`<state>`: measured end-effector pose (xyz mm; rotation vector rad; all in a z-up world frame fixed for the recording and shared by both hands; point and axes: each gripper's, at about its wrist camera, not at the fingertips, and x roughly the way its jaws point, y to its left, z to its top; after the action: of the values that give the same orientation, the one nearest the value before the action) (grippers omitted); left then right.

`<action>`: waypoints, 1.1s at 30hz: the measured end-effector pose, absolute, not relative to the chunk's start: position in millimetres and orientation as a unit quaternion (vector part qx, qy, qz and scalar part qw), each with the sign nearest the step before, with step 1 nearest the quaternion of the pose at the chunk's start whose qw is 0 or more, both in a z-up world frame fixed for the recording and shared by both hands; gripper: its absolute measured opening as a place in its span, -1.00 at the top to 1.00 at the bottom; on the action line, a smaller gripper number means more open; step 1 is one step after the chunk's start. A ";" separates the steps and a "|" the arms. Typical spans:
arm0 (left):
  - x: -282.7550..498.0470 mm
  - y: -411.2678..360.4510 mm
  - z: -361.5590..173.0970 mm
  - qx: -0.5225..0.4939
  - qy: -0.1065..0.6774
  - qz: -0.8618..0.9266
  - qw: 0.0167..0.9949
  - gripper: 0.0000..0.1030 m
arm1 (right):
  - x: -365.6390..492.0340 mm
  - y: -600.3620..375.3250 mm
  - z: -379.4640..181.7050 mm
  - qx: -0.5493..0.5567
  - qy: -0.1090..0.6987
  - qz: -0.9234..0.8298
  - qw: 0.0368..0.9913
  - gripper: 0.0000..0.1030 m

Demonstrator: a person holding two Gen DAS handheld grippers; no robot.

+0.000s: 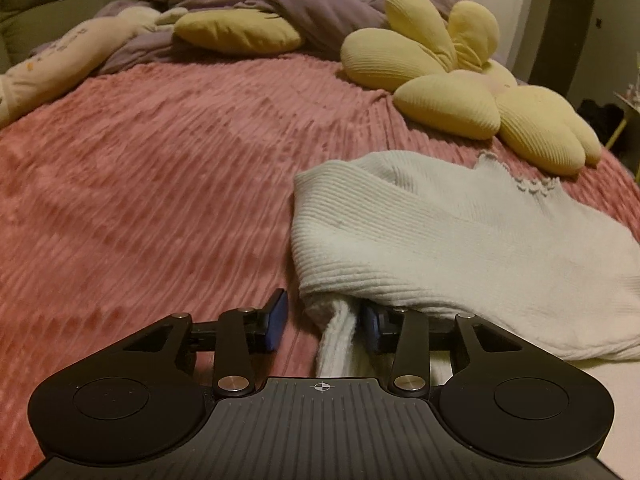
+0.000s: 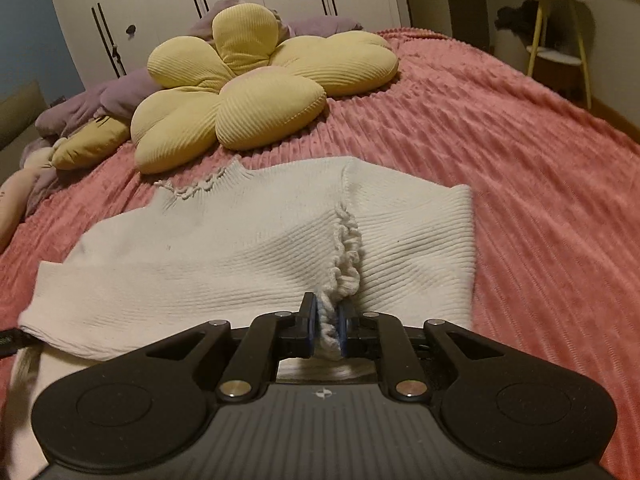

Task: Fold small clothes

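Note:
A small white ribbed knit garment [image 2: 224, 248] lies partly folded on the pink bedspread [image 2: 520, 184]. My right gripper [image 2: 329, 328] is shut on the garment's frilly edge [image 2: 346, 256] at its near side. In the left wrist view the garment [image 1: 460, 240] lies to the right. My left gripper [image 1: 326, 324] is open at the garment's near left corner; a white fold hangs between its blue pads [image 1: 278, 322], and the right pad is partly under the cloth.
A yellow flower-shaped cushion [image 2: 240, 92] lies just beyond the garment. Purple bedding [image 1: 260, 4] and a cream soft toy [image 1: 68, 60] lie at the far side of the bed. A small yellow-legged side table [image 2: 556, 40] stands off the bed's right.

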<state>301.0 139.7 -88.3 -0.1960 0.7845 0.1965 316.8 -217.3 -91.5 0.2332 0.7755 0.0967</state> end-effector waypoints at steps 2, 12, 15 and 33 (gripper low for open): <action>302.9 140.6 -86.6 -0.099 0.381 0.094 0.914 0.19 | 317.4 -215.6 -91.0 0.113 0.379 0.050 0.917 0.75; 310.1 131.2 -87.5 -0.058 0.384 0.093 0.917 0.14 | 318.8 -205.7 -78.8 -0.001 0.349 -0.023 0.937 0.87; 307.6 131.2 -86.3 -0.062 0.379 0.089 0.919 0.21 | 314.3 -211.3 -82.3 -0.001 0.353 -0.025 0.935 0.87; 301.3 138.3 -81.8 -0.050 0.403 0.088 0.910 -0.05 | 312.5 -219.5 -94.0 -0.034 0.344 -0.017 0.938 0.85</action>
<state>301.3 138.3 -81.8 -0.1036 0.8316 0.1808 312.5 -219.5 -94.0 -0.0700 0.7021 -0.0352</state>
